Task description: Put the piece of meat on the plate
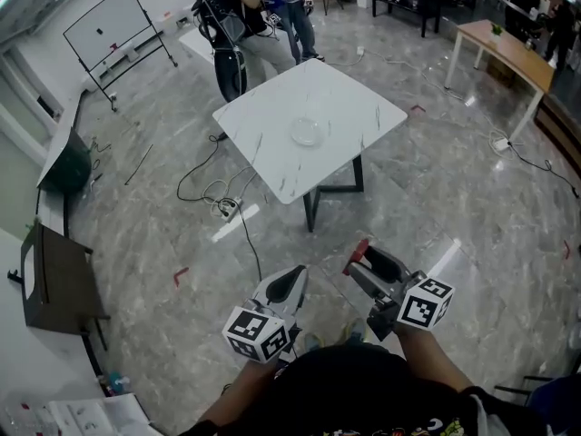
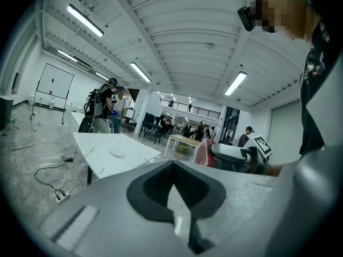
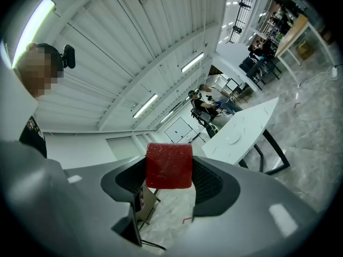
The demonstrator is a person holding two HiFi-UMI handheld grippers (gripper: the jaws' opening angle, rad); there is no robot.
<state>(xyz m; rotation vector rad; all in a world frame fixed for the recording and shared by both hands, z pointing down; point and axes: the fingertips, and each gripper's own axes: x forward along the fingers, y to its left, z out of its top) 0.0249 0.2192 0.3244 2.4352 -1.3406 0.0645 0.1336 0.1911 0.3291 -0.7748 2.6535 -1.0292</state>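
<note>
A small clear plate (image 1: 306, 132) lies near the middle of a white marble-look table (image 1: 272, 162) some way ahead of me. My right gripper (image 1: 359, 258) is shut on a red piece of meat (image 3: 169, 165), held low over the floor, well short of the table. The meat (image 1: 360, 249) shows as a red tip in the head view. My left gripper (image 1: 292, 280) is shut and holds nothing, beside the right one. From the left gripper view the plate (image 2: 118, 152) sits on the table and the meat (image 2: 203, 152) shows to the right.
Cables and a power strip (image 1: 227, 209) lie on the floor left of the table. People (image 1: 238, 25) stand behind the table. A whiteboard (image 1: 109, 25) stands at far left, a wooden table (image 1: 508, 53) at far right, a dark desk (image 1: 54, 280) at left.
</note>
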